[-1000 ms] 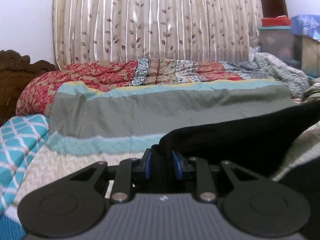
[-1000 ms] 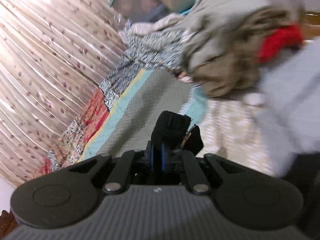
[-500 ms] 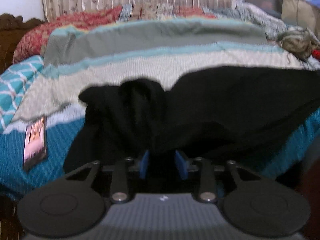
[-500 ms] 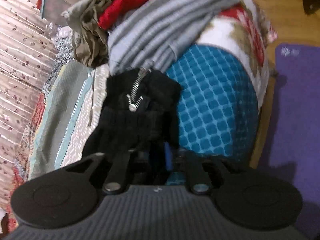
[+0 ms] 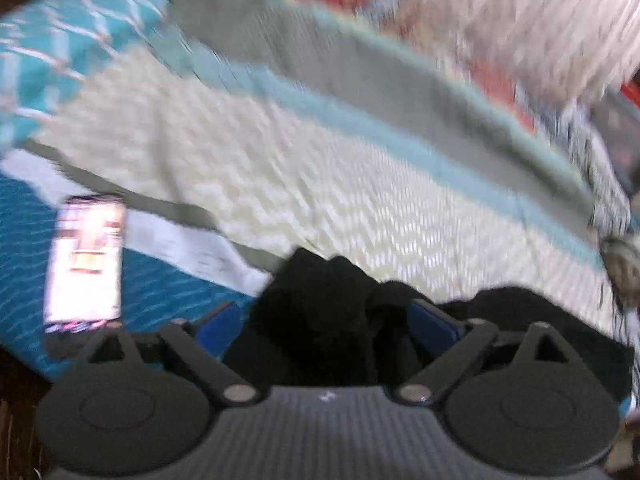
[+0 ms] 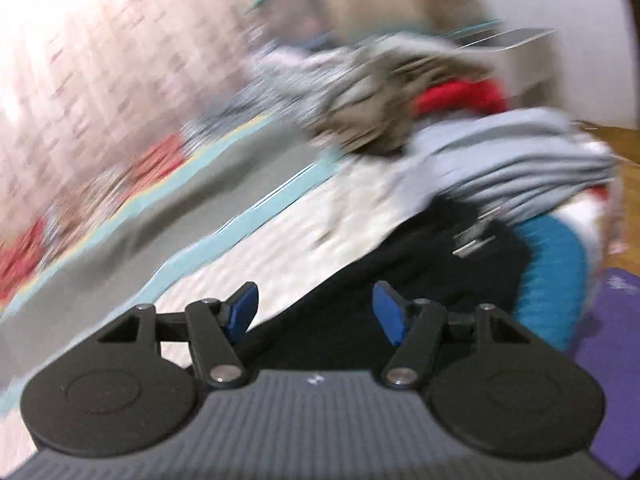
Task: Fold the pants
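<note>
The black pants (image 5: 320,320) lie bunched on the bed near its front edge. My left gripper (image 5: 326,324) hangs just over them, its jaws opening wide; a lump of the black cloth rises between the blue pads (image 5: 218,326) without being pinched. In the right wrist view the other end of the black pants (image 6: 432,256) lies on the bed with its metal zipper (image 6: 474,236) showing. My right gripper (image 6: 316,312) is over that cloth, jaws opening, and its blue pads (image 6: 390,314) stand apart from the cloth. Both views are blurred by motion.
A lit phone (image 5: 86,258) lies on the teal sheet (image 5: 160,292) at the left. A pile of clothes, grey (image 6: 520,160), brown (image 6: 372,112) and red, sits at the bed's right end. A patterned quilt (image 5: 280,152) covers the bed; a purple mat (image 6: 612,340) lies on the floor.
Both grippers were shut on the black pants and carried them down onto the bed. Now both have let go and stand open, and the views have swung and tilted.
</note>
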Available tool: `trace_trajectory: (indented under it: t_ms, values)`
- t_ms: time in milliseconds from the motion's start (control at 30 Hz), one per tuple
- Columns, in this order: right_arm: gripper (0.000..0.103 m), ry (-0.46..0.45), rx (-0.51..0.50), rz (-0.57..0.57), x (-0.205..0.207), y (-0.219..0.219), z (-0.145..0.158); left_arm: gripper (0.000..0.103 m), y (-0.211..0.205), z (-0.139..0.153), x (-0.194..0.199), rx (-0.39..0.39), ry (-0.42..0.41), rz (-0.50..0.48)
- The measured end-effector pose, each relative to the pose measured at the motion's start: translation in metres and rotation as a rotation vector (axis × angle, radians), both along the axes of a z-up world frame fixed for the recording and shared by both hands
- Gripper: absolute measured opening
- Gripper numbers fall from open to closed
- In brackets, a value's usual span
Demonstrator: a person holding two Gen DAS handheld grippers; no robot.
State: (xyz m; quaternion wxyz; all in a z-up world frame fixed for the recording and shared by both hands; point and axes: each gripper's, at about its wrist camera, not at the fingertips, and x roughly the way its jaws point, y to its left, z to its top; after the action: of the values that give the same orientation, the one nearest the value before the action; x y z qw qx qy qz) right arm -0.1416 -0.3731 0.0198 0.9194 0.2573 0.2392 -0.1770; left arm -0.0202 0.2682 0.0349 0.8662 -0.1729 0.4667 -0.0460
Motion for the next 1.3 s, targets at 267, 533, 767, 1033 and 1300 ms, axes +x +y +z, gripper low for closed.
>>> trace_trajectory:
  t_ms: [267,533,767,1033,1300]
  values:
    - [0.061,0.159,-0.035,0.406,0.052,0.114,-0.031,0.016,-0.023,0.008,-0.002,0.042,-0.067,-0.016]
    - [0.060,0.307,-0.058,0.507,0.056,0.136,-0.065,0.030,0.027,-0.003,-0.152,0.047,-0.297,0.131]
    - [0.063,0.305,-0.108,0.570,0.047,0.150,-0.057,0.050,0.062,-0.056,-0.163,-0.018,-0.032,0.298]
    - [0.063,0.251,-0.091,0.643,0.045,0.163,-0.045,0.103,0.038,-0.002,-0.075,0.148,-0.196,0.069]
    - [0.063,0.314,-0.128,0.651,0.043,0.175,-0.060,0.045,-0.031,-0.032,-0.027,0.231,-0.066,-0.157]
